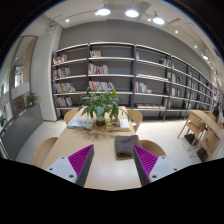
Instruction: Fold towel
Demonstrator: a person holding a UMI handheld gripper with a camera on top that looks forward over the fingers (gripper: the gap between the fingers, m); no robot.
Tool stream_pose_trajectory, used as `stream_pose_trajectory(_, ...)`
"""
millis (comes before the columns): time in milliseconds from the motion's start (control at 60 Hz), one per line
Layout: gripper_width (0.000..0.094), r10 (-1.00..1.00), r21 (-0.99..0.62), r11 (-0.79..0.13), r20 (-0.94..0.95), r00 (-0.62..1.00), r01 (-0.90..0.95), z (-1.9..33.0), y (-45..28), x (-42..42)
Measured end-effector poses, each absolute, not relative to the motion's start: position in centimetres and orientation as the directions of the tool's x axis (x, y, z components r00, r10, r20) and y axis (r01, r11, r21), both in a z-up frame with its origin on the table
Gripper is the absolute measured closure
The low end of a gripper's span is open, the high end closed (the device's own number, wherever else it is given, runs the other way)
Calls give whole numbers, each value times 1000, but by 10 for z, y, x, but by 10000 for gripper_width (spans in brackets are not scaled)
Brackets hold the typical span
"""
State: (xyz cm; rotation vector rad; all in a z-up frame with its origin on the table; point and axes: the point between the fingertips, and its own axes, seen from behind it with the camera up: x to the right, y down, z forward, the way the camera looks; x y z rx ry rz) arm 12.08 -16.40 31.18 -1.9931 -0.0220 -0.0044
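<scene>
A dark grey towel [125, 144] lies folded into a small rectangle on the light table [100, 165], just ahead of my fingers and a little toward the right one. My gripper [112, 163] is above the table, its fingers wide apart with nothing between them. The purple pads [81, 158] face each other across bare tabletop. The towel is not touched by either finger.
A potted green plant [100, 104] stands at the far end of the table. Wooden chairs [135, 117] sit around the table. Long bookshelves [120, 75] line the back wall. Another table with chairs [203, 128] is at the right.
</scene>
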Motion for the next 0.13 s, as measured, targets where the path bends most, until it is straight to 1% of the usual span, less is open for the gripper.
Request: stream_pose_trajectory(133,169,23,-910,-414,20,1000,28,312,-176,114)
